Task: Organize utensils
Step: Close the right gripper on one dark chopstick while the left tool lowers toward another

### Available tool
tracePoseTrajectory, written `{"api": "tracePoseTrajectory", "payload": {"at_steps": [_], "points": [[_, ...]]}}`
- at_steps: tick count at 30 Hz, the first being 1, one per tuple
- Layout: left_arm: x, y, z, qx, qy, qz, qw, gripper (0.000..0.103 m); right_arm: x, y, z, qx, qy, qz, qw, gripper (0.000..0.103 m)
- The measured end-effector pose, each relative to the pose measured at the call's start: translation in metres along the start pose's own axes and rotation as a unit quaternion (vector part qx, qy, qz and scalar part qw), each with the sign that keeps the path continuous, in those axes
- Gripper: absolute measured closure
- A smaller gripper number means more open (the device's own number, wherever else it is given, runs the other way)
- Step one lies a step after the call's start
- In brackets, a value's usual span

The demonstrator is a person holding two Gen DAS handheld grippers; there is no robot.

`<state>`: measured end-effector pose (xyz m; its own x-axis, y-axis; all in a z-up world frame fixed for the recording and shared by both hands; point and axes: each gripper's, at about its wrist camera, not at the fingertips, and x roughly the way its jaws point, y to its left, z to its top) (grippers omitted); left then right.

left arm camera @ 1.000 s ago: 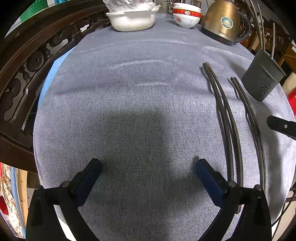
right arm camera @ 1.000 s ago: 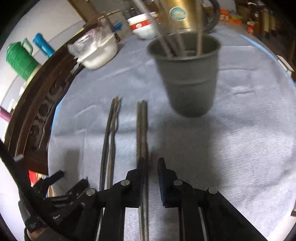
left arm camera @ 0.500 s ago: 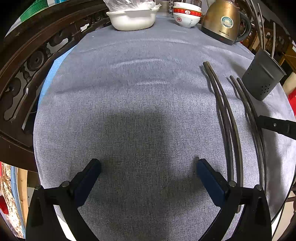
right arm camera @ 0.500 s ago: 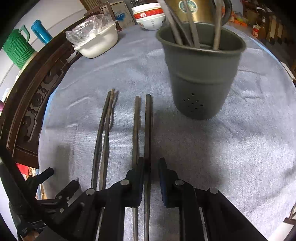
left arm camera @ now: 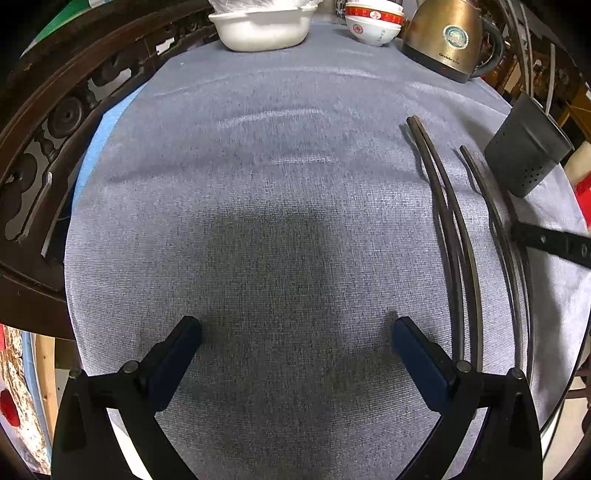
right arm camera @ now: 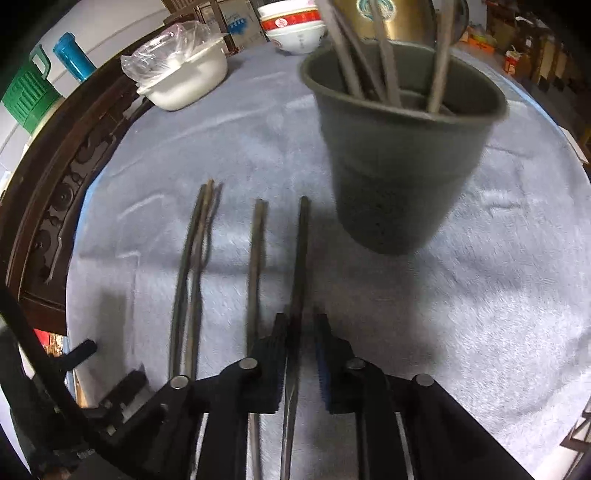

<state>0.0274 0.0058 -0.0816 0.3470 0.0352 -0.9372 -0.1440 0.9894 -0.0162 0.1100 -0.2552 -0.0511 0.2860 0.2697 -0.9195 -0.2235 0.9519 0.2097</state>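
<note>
Dark chopsticks lie on the grey tablecloth [left arm camera: 280, 206]. One pair [right arm camera: 192, 277] rests at the left, crossing slightly, also seen in the left wrist view as a curved pair [left arm camera: 450, 229]. A single chopstick [right arm camera: 256, 266] lies beside it. Another chopstick [right arm camera: 301, 258] runs between the jaws of my right gripper [right arm camera: 301, 325], which are closing; it sits against the left pad with a gap at the right pad. The grey utensil holder [right arm camera: 402, 158] stands just ahead with several utensils in it. My left gripper [left arm camera: 295, 332] hangs open over bare cloth.
A white bowl with plastic wrap [left arm camera: 262, 22], red-and-white bowls [left arm camera: 371, 22] and a brass kettle [left arm camera: 447, 37] line the table's far edge. A carved wooden chair back [left arm camera: 48, 122] borders the left. A green jug [right arm camera: 26, 92] stands beyond it.
In the right wrist view, the chopstick between the jaws has swung to the right, away from its partner, and the holder looks nearer. The left gripper has stayed still.
</note>
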Motion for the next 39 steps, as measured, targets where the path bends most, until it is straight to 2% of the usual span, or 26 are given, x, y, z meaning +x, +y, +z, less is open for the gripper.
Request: {"api": "tracePoseTrajectory", "payload": {"at_steps": [5,8,11,16,17,18,19,20,22,23,24,26,29,30,31,33,36,39], "points": [[0.001,0.003,0.028,-0.026,0.017,-0.036,0.9989,0.001,-0.007,-0.015,-0.008,-0.017,0.010,-0.022,1.000,0.087],[-0.001,-0.009,0.051,-0.025,0.026,-0.063,0.9973,0.007,-0.008,-0.016,-0.009,-0.028,0.013,-0.022,0.999,0.087],[0.004,-0.024,0.074,-0.022,0.042,-0.064,0.9968,0.013,-0.008,-0.016,-0.012,-0.033,0.006,-0.021,0.999,0.086],[0.024,-0.043,0.094,-0.028,0.094,-0.073,0.9924,0.042,-0.007,-0.013,-0.014,-0.034,-0.001,-0.012,0.999,0.086],[0.025,-0.047,0.096,-0.029,0.098,-0.080,0.9916,0.043,-0.007,-0.013,-0.017,-0.034,-0.002,-0.008,0.999,0.086],[0.026,-0.050,0.099,-0.026,0.106,-0.082,0.9906,0.049,-0.007,-0.013,-0.015,-0.034,-0.002,-0.006,0.999,0.085],[0.026,-0.053,0.103,-0.017,0.112,-0.086,0.9898,0.061,-0.008,-0.014,-0.016,-0.036,-0.002,-0.004,0.999,0.085],[0.025,-0.057,0.105,-0.005,0.118,-0.092,0.9887,0.068,-0.009,-0.015,-0.018,-0.037,-0.002,-0.001,0.999,0.085],[0.026,-0.061,0.109,0.014,0.134,-0.081,0.9875,0.087,-0.011,-0.020,-0.020,-0.041,0.001,0.003,0.999,0.085],[0.029,-0.061,0.110,0.019,0.144,-0.071,0.9868,0.089,-0.012,-0.022,-0.020,-0.043,0.004,0.005,0.999,0.085],[0.033,-0.057,0.111,0.017,0.154,-0.067,0.9857,0.089,-0.013,-0.022,-0.020,-0.047,0.008,0.006,0.999,0.085],[0.038,-0.051,0.113,0.005,0.164,-0.084,0.9828,0.089,-0.013,-0.021,-0.018,-0.054,0.013,0.007,0.998,0.085],[0.030,-0.040,0.119,-0.034,0.150,-0.123,0.9805,0.089,-0.010,-0.017,-0.015,-0.059,0.016,0.007,0.998,0.086],[0.025,-0.038,0.122,-0.042,0.140,-0.133,0.9802,0.086,-0.010,-0.017,-0.015,-0.058,0.016,0.007,0.998,0.086],[0.023,-0.037,0.123,-0.048,0.138,-0.139,0.9794,0.077,-0.009,-0.016,-0.014,-0.058,0.016,0.006,0.998,0.086],[0.024,-0.042,0.124,-0.049,0.143,-0.142,0.9782,0.064,-0.006,-0.013,-0.012,-0.059,0.017,0.005,0.998,0.086],[0.032,-0.054,0.125,-0.040,0.151,-0.136,0.9784,0.064,-0.006,-0.013,-0.011,-0.055,0.019,0.009,0.998,0.085],[0.044,-0.068,0.123,-0.031,0.162,-0.113,0.9798,0.065,-0.005,-0.014,-0.011,-0.053,0.019,0.011,0.998,0.085]]}}
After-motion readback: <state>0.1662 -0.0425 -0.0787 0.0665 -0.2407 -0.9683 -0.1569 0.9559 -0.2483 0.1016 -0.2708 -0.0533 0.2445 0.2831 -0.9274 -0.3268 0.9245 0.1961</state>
